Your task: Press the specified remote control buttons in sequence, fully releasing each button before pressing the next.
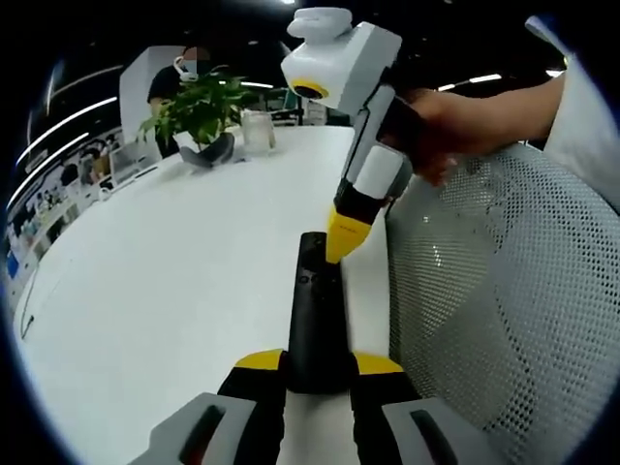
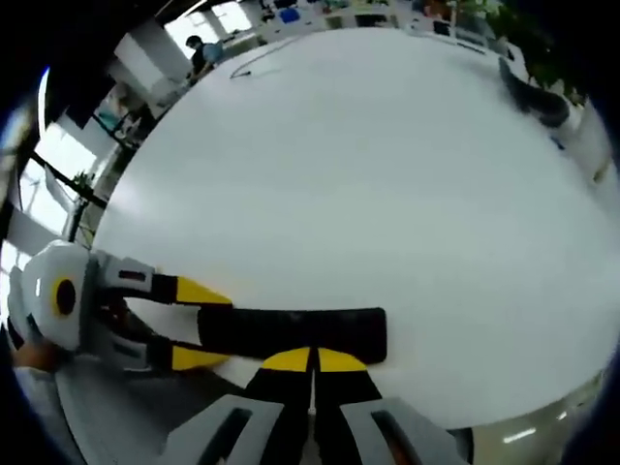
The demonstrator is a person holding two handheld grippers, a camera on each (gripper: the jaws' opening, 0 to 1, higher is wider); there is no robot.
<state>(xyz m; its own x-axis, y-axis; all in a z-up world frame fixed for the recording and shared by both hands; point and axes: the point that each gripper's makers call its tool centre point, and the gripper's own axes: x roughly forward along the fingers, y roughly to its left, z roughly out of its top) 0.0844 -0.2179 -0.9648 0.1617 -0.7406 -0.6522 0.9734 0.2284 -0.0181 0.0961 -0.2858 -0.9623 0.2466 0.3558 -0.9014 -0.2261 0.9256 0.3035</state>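
The long black remote (image 1: pixel 312 320) lies on the white table (image 1: pixel 174 291), its near end pinched by the left gripper (image 1: pixel 317 373). It looks hard, light and smooth, so hold its sides. The right gripper (image 2: pixel 312 360), tips together and empty, probably touches the buttons.

Matt black plastic remote (image 1: pixel 315 320), smooth white table (image 1: pixel 174 281), white mesh chair (image 1: pixel 504 291).

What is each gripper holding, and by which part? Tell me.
The left gripper clamps the black remote control by its near end. The right gripper holds nothing, its closed tips at the remote's upper part.
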